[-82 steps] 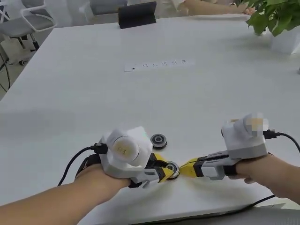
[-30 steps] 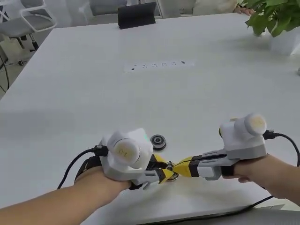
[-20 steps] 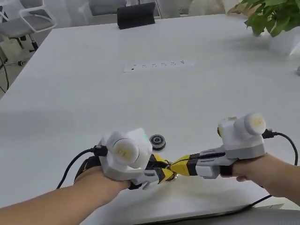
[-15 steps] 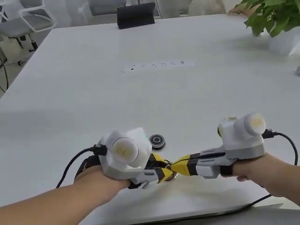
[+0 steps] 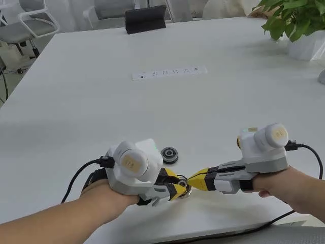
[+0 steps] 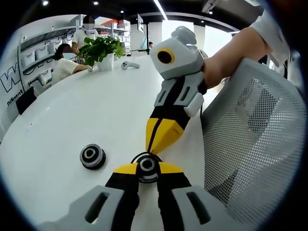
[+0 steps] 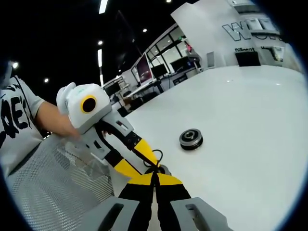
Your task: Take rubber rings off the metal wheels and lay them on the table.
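Note:
A small metal wheel (image 5: 185, 191) is held just above the white table (image 5: 152, 107), with my left gripper (image 5: 179, 189) shut on it. In the left gripper view the wheel (image 6: 147, 165) sits between my yellow jaws. My right gripper (image 5: 192, 182) meets it from the right, tips together. In the right gripper view my right gripper (image 7: 154, 179) is shut on a thin black rubber ring (image 7: 158, 155) that loops up off the wheel (image 7: 164, 170). A second wheel (image 5: 169, 154) with its ring on lies flat just beyond.
A white power strip (image 5: 169, 72) lies mid-table. A potted plant (image 5: 292, 18) stands at the far right, a black stand (image 5: 145, 19) at the far edge. The table's near edge runs right under my hands. A mesh chair (image 6: 250, 139) is behind.
My right gripper has come in leftward to the wheel held in my left gripper and closed on its rubber ring. The second wheel has stayed put; the head camera shifted slightly.

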Motion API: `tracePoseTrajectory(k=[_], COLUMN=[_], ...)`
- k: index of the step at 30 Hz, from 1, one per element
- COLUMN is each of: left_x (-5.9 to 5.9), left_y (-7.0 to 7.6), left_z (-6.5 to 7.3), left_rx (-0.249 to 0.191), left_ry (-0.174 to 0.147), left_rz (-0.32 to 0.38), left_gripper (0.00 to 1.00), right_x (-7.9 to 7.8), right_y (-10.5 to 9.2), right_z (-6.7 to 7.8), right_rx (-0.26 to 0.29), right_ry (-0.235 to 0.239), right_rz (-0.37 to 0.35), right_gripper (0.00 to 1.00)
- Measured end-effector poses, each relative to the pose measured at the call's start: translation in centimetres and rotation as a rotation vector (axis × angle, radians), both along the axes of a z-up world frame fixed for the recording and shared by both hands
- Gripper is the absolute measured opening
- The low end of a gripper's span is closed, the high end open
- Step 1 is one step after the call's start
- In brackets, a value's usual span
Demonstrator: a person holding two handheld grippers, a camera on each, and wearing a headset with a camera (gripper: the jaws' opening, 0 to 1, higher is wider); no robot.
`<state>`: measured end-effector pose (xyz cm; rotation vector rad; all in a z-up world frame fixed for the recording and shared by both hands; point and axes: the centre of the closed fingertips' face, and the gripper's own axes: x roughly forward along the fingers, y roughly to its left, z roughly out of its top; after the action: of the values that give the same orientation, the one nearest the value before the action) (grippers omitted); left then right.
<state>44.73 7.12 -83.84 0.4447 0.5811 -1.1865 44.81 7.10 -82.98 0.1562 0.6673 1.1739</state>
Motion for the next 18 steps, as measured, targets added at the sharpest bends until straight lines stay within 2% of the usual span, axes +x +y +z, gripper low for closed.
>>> tracePoseTrajectory(k=[5,18], left_x=[-0.4,-1.1], left_y=[0.1,0.5], left_z=[0.0,1.4], left_rx=[0.01,-0.017], left_ry=[-0.001,0.007], left_rz=[-0.021,-0.032], left_gripper=[0.15,0.23], right_x=[-0.1,-0.1], right_y=[0.0,-0.1], right_z=[0.0,0.6], right_rx=[0.001,0.018], right_ry=[-0.001,-0.002], right_rz=[0.001,-0.001], right_gripper=[0.0,0.0])
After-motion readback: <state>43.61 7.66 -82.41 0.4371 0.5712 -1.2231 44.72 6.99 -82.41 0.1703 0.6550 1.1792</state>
